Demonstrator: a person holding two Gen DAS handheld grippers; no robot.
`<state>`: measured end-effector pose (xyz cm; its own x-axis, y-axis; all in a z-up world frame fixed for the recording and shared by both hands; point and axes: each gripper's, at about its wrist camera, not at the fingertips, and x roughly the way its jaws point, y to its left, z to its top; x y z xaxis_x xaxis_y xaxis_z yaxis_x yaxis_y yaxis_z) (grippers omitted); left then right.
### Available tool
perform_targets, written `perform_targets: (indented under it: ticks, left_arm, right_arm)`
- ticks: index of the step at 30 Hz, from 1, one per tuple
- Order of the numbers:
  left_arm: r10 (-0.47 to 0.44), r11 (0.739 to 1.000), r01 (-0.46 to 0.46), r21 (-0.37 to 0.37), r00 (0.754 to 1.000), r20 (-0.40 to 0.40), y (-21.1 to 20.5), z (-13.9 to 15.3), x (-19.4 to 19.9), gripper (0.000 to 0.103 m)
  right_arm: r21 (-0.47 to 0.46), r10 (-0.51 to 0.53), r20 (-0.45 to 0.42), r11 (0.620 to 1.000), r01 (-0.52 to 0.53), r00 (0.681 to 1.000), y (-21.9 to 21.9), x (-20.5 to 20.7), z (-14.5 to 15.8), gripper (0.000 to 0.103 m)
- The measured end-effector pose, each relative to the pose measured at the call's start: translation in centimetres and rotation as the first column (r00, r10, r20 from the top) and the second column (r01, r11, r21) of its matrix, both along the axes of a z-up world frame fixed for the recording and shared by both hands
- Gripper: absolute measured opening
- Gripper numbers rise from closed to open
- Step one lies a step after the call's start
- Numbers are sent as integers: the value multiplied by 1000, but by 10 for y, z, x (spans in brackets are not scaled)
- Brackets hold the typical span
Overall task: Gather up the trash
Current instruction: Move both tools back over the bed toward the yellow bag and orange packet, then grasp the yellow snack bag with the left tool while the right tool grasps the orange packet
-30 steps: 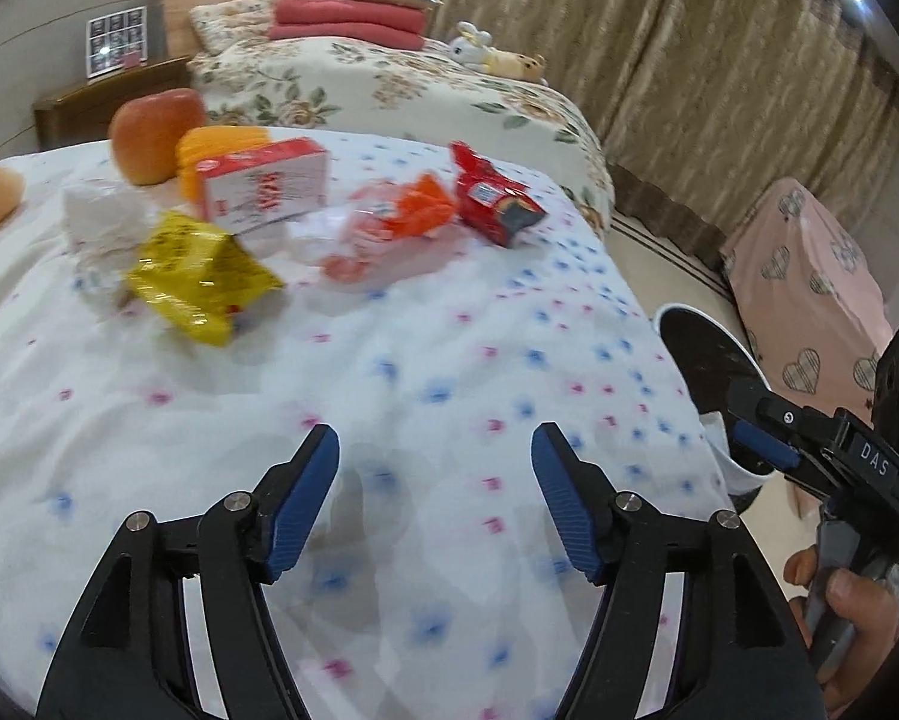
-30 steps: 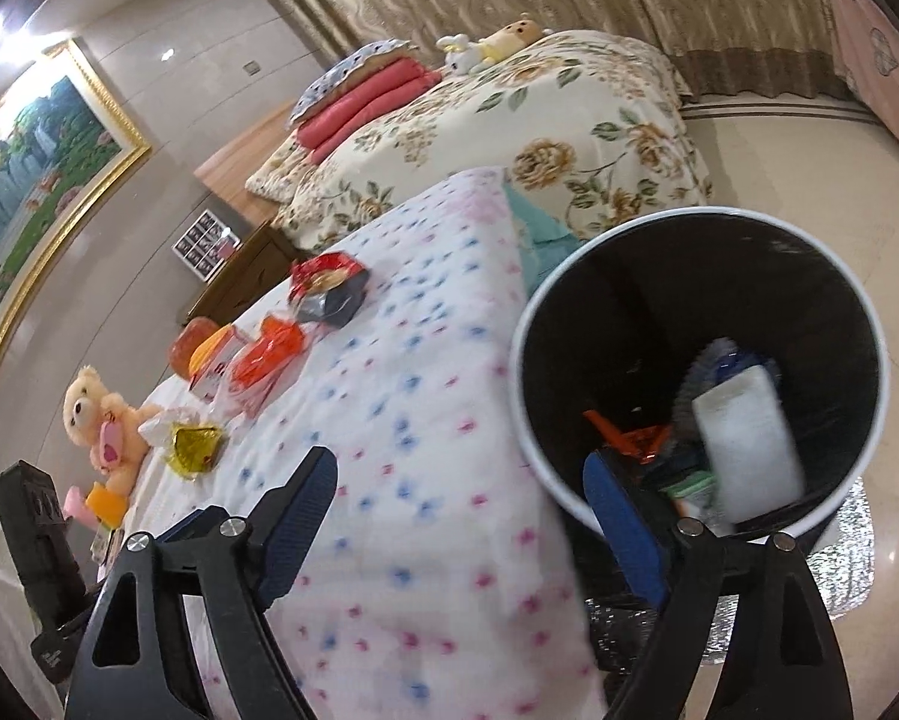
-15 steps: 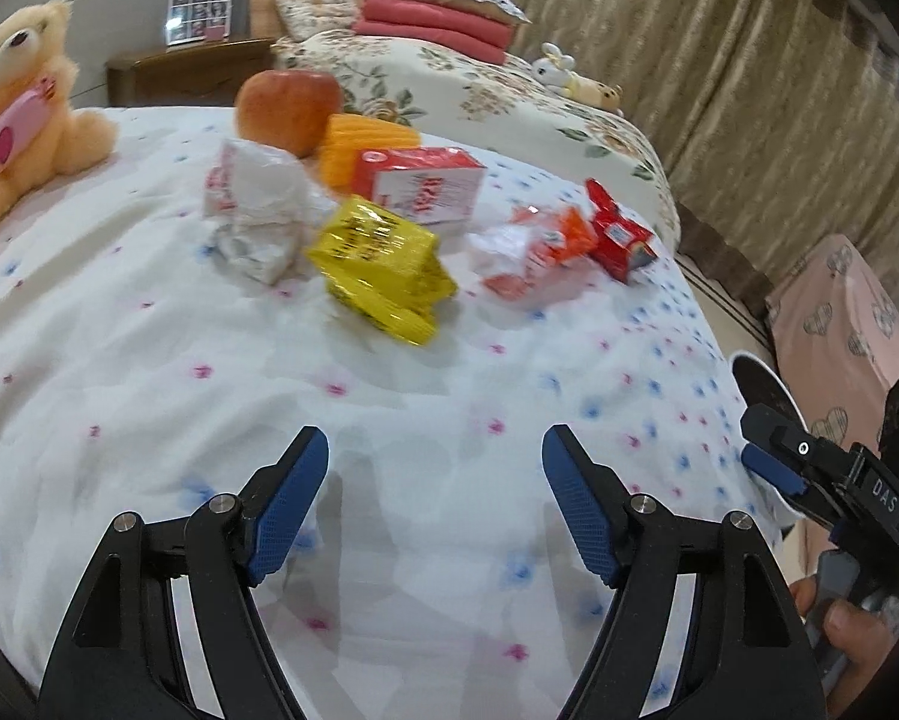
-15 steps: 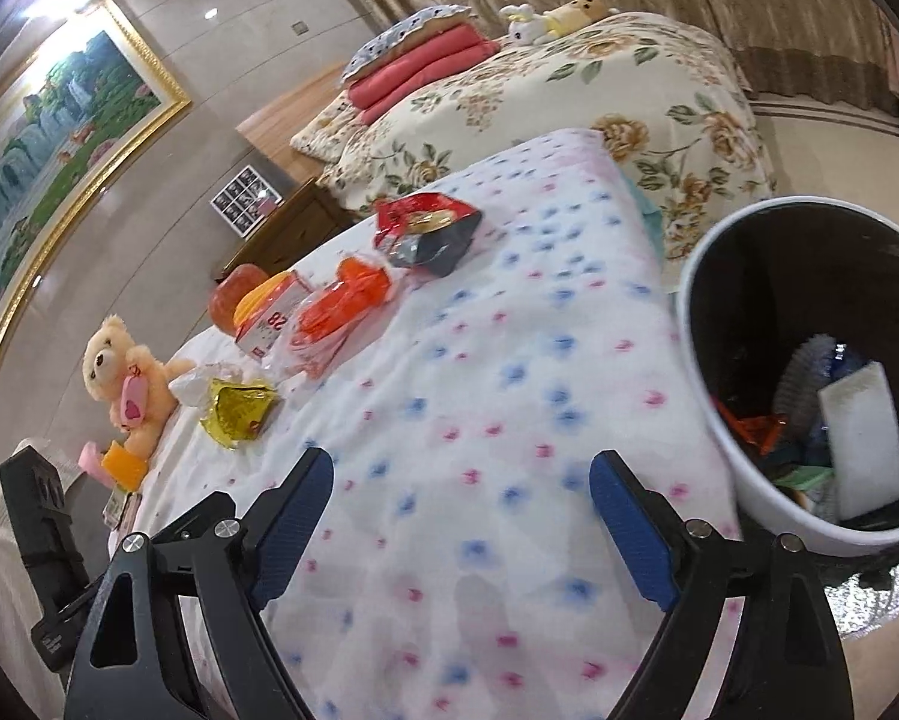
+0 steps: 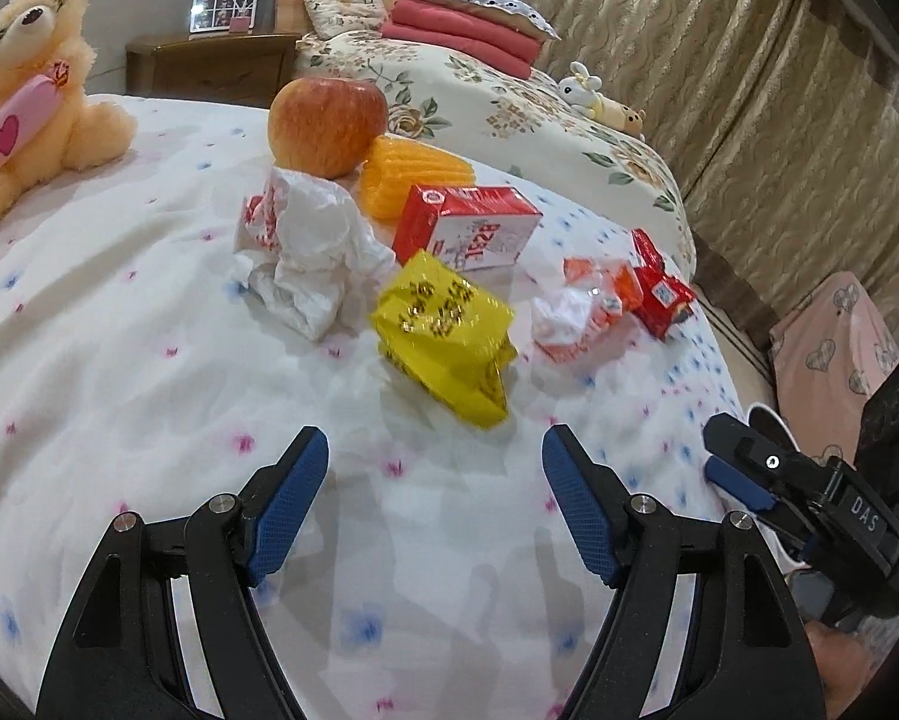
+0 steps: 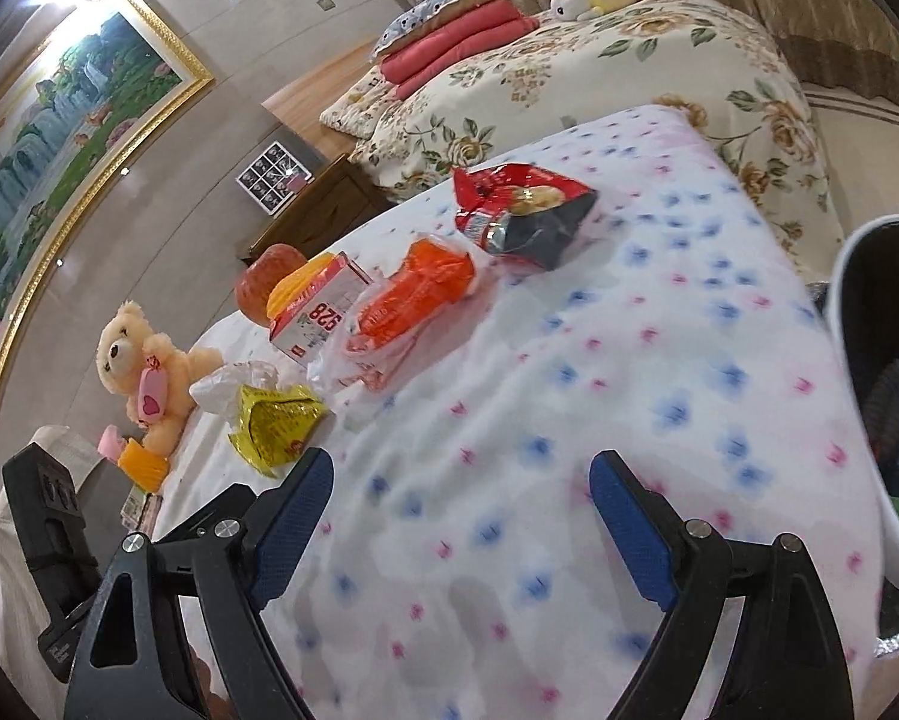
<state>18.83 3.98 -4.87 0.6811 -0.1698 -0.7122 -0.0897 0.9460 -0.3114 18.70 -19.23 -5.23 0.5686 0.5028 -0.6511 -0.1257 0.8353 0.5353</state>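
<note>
Left wrist view: left gripper (image 5: pixel 434 501) at bottom centre, blue-padded fingers (image 5: pixel 290 501) spread wide, nothing between them, hovering over white bedspread dotted with pink and blue flowers (image 5: pixel 119 372). Just above the jaws, centre frame: crumpled yellow foil wrapper with printed characters (image 5: pixel 449 330). Left of it, crumpled white plastic bag with red print (image 5: pixel 308 252). Right of it, orange-and-clear plastic wrapper (image 5: pixel 587 306), touching a red snack packet (image 5: pixel 659 291). Behind, a red-and-white carton (image 5: pixel 467 228), an orange ridged object (image 5: pixel 410 174), a red-yellow apple (image 5: pixel 327 126). Upper left: cream teddy bear holding a pink heart pillow (image 5: pixel 26 96). Lower right edge: right gripper (image 5: pixel 743 468).

Right wrist view: right gripper (image 6: pixel 461 525) at bottom, fingers likewise spread, empty, above the bedspread. Right edge: white-rimmed black trash bin (image 6: pixel 881 360), litter inside, standing beside the bed.
</note>
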Motion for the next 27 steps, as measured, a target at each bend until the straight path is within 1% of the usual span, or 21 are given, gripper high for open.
perform_targets:
  ticks: [6,11,15,16,17,18,19,20,21,22,23,24,26,27]
  left_arm:
    - [-15,1000,15,-3,1000,-10,4,-2,16,76]
    - [-28,999,28,17,999,-27,4,-7,26,75]
    - [-28,1000,28,-1,999,-34,8,-9,30,75]
    - [-31,1000,30,-4,999,-30,9,-9,30,72]
    - [-35,999,35,-3,999,-28,8,-9,31,66]
    - [-42,999,42,4,999,-31,7,-9,32,63]
    - [-50,999,50,9,998,-36,5,-10,33,54]
    - [-56,998,57,10,998,-41,4,-11,34,45]
    - [-58,998,59,12,997,-43,3,-12,34,42]
    - [-62,998,62,12,997,-42,3,-11,35,36]
    - [-68,998,68,7,997,-41,3,-12,35,26]
    - [-75,997,75,1,996,-43,3,-12,34,21]
    - [-81,997,80,-9,996,-40,3,-12,32,20]
    - [-82,997,81,-9,996,-33,4,-11,30,20]
  right_arm:
    - [36,4,-9,999,-4,1000,15,22,0,90]
    - [45,17,-6,999,-17,1000,33,43,-1,89]
    - [36,20,-15,999,-19,1000,45,58,-8,88]
    - [29,14,-4,999,-14,1000,47,61,-8,88]
    - [24,14,0,1000,-14,1000,49,63,-8,87]
    - [22,15,0,1000,-15,1000,51,65,-8,84]
    - [17,14,3,1000,-14,1000,53,67,-8,80]
    - [8,16,3,1000,-16,1000,55,68,-9,68]
    - [8,23,0,1000,-23,1000,56,70,-10,57]
    - [15,35,-1,999,-35,999,56,70,-11,54]
    - [21,45,3,999,-45,999,58,69,-11,47]
    - [16,49,9,999,-49,999,59,69,-10,45]
    - [-2,59,23,998,-59,998,60,64,-8,42]
    - [-1,64,25,998,-64,998,60,62,-7,38]
